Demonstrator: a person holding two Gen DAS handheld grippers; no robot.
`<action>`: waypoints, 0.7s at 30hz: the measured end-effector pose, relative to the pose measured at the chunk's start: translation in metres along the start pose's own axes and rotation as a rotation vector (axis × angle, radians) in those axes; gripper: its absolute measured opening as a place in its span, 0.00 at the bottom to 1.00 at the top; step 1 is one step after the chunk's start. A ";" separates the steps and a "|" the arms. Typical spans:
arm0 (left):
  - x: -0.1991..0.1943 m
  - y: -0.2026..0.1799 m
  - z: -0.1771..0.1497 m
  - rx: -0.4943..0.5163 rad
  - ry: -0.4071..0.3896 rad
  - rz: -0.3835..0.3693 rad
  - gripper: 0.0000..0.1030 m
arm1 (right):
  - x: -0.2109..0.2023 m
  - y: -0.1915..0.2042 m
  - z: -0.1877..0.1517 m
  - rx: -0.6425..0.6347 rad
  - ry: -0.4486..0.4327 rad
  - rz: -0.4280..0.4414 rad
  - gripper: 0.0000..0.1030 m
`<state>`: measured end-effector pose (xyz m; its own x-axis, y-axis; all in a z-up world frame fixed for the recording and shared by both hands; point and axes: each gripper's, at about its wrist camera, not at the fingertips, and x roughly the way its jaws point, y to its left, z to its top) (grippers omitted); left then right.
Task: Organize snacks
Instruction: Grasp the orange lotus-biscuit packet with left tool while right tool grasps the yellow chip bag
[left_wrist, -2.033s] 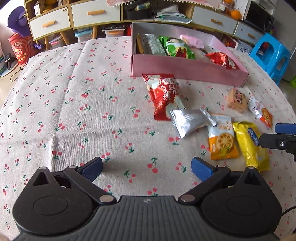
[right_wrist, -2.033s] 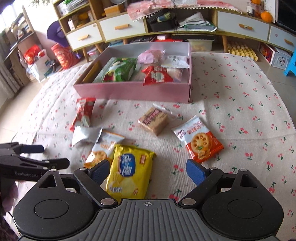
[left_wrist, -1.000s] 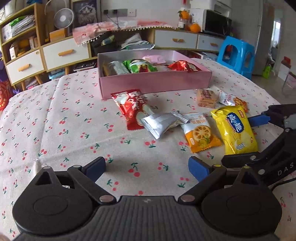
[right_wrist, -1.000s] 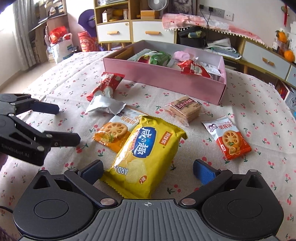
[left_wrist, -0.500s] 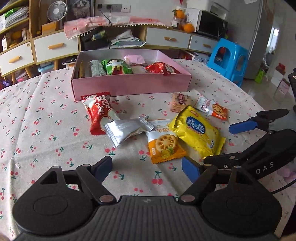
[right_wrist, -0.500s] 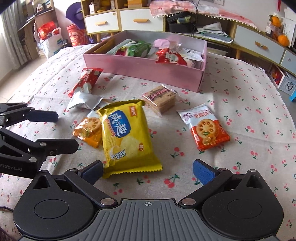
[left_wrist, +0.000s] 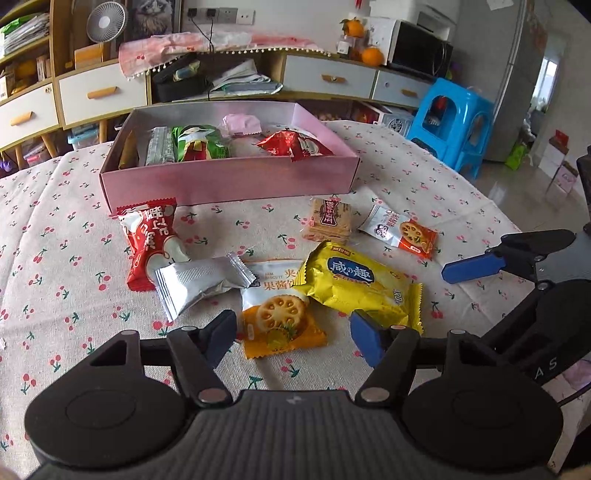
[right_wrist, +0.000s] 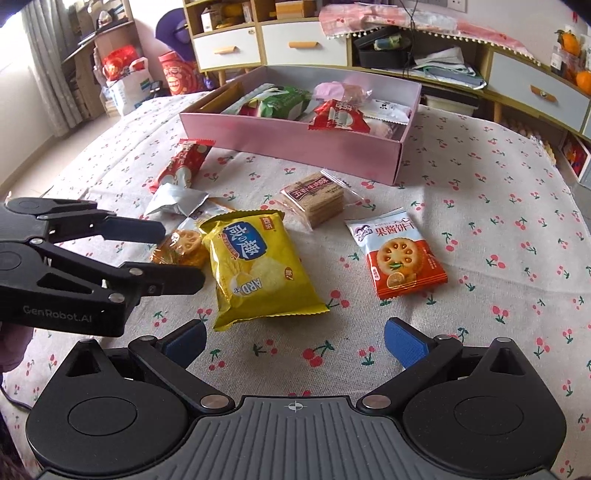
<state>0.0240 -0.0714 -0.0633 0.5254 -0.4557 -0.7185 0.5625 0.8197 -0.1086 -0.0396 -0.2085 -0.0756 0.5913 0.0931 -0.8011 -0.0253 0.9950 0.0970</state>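
A pink box (left_wrist: 229, 182) (right_wrist: 295, 138) at the back of the table holds several snack packs. In front of it lie loose snacks: a red pack (left_wrist: 151, 242), a silver pack (left_wrist: 195, 284), an orange biscuit pack (left_wrist: 277, 314), a yellow chip bag (left_wrist: 362, 286) (right_wrist: 255, 262), a brown cracker pack (right_wrist: 314, 199) and a red-white biscuit pack (right_wrist: 400, 256). My left gripper (left_wrist: 293, 338) is open and empty just above the orange biscuit pack. My right gripper (right_wrist: 295, 341) is open and empty just before the yellow bag.
The table wears a cherry-print cloth (left_wrist: 55, 236). Wooden drawers and shelves (left_wrist: 103, 92) stand behind it, and a blue plastic stool (left_wrist: 458, 122) stands at the right. The left gripper shows at the left of the right wrist view (right_wrist: 177, 254).
Both grippers have moved forward and lower toward the loose snacks. The left one has closed in on the orange biscuit pack. Both stay open.
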 end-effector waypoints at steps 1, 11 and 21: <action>0.002 -0.001 0.000 0.008 0.004 0.011 0.56 | 0.001 0.000 -0.001 -0.009 0.000 0.002 1.00; -0.004 0.009 -0.004 0.027 0.014 0.020 0.44 | 0.007 0.002 0.007 -0.018 -0.018 0.007 0.99; -0.016 0.031 -0.011 -0.013 0.016 0.055 0.44 | 0.019 0.022 0.015 -0.064 -0.016 -0.041 0.96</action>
<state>0.0262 -0.0352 -0.0627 0.5450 -0.4047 -0.7342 0.5247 0.8477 -0.0779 -0.0167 -0.1853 -0.0793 0.6053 0.0519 -0.7943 -0.0515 0.9983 0.0260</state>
